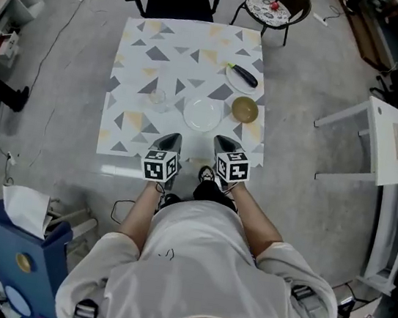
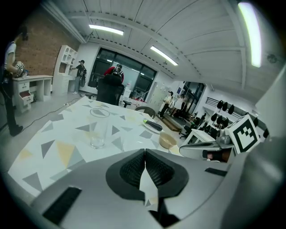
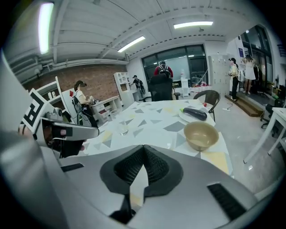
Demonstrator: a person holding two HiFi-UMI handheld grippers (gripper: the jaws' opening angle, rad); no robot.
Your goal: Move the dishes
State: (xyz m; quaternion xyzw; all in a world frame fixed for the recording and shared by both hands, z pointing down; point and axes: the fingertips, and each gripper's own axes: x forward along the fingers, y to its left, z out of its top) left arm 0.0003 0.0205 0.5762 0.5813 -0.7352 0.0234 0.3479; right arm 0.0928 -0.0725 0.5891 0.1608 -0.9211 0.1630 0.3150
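L gripper (image 1: 171, 141) & R gripper (image 1: 225, 145): jaws closed tight, both empty, at near edge of desk (image 1: 125, 132). The clear plate (image 1: 203, 114) sits just ahead of them, w/ tan bowl (image 1: 245, 109) beside it on the right, glass (image 1: 157, 98) to its left. Eggplant (image 1: 245, 76) lies on white plate (image 1: 231, 68) farther back.

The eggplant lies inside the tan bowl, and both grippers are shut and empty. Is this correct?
No. The eggplant lies on a white plate beyond the tan bowl, which is empty; the right gripper view shows it. The left gripper and the right gripper are indeed shut and empty.
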